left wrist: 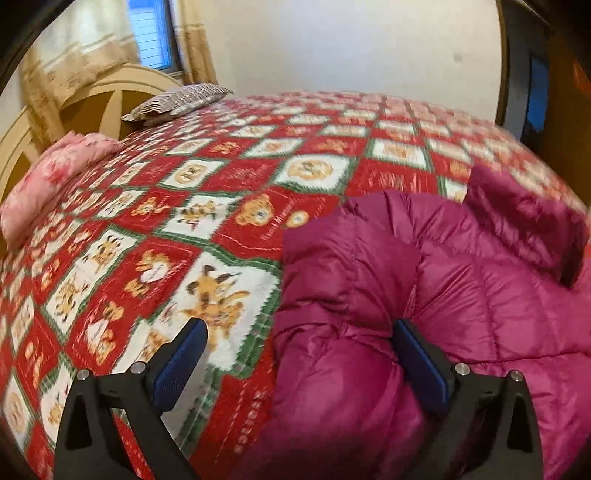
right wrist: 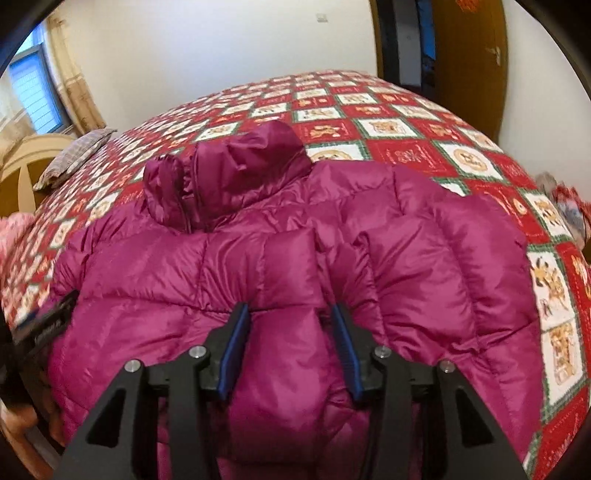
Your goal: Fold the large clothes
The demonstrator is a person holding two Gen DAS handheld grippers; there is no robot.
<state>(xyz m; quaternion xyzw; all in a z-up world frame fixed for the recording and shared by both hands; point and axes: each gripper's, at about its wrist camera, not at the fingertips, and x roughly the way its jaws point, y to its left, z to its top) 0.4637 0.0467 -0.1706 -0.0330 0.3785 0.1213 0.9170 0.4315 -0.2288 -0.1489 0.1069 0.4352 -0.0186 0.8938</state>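
A magenta puffer jacket [right wrist: 258, 266] lies spread on the bed, its hood [right wrist: 236, 166] bunched at the far end. My right gripper [right wrist: 288, 314] is shut on a puffy fold of the jacket near its front edge, and the padding bulges between the blue pads. In the left wrist view the jacket [left wrist: 461, 266] fills the right half. My left gripper [left wrist: 301, 332] stands wide open at the jacket's left edge. Its right fingertip [left wrist: 402, 332] rests against the fabric and its left fingertip [left wrist: 197, 332] hangs over the bedspread.
A red, white and green patchwork bedspread [left wrist: 184, 206] covers the bed. A pink pillow [left wrist: 55, 177] and a striped pillow [left wrist: 177, 101] lie by the cream headboard [left wrist: 92, 99]. A curtained window [left wrist: 153, 33] is behind it, and a wooden door [right wrist: 469, 48] at the far right.
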